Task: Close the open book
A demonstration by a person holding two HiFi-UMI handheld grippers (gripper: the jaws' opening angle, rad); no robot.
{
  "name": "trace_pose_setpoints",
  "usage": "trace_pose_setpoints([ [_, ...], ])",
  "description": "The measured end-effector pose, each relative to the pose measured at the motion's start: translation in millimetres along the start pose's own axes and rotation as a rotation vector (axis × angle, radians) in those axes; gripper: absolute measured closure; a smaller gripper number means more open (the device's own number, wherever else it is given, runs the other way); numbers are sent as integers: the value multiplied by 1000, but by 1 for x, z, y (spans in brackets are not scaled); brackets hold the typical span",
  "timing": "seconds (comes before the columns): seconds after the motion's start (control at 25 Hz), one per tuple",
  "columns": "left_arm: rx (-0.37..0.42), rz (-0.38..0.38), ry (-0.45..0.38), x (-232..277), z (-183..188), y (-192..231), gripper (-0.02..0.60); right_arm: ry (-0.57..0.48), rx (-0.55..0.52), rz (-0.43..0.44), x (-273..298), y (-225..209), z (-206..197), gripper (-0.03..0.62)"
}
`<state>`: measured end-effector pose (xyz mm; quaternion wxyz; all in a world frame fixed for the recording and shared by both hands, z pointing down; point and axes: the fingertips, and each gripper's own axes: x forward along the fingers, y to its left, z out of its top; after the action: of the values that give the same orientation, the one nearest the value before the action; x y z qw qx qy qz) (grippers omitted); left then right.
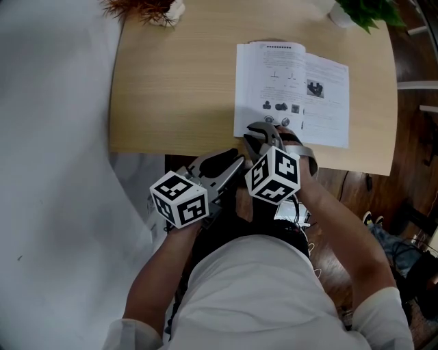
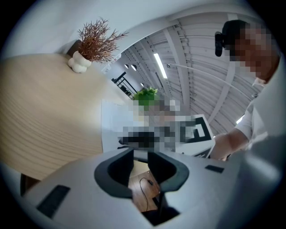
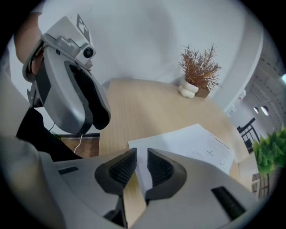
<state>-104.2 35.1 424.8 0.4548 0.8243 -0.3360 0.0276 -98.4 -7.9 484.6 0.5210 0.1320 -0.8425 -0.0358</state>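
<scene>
Wooden table (image 1: 178,82) bears an open book (image 1: 291,92), a white vase (image 1: 171,12), perhaps a potted plant (image 1: 343,15).

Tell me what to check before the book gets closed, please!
1. Book lies open, flat on the table: ok.
2. Right hand-held gripper is at the book's near left corner: ok.
3. Its jaws stand apart, ready: ok.
4. A page is pinched between them: not ok, nothing is gripped.
5. Left hand-held gripper is open, empty and off the book: ok.
</scene>
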Motion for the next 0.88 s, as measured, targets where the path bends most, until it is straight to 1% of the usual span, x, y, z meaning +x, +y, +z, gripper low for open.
trace_pose_setpoints([
  [0.12,3,-4,4,-1,1,2,509,13,51,-14,2,-2,-2,540],
  [0.32,1,-12,9,-3,1,4,509,65,92,-32,10,-1,-14,540],
  [0.48,0,-14,13,-4,1,6,509,52,141,-45,12,-1,-15,539],
  [0.72,-2,-18,15,-7,1,9,509,12,209,-28,12,-3,-11,527],
  [0.88,-3,-18,17,-8,3,12,509,15,247,-22,14,-4,-12,516],
])
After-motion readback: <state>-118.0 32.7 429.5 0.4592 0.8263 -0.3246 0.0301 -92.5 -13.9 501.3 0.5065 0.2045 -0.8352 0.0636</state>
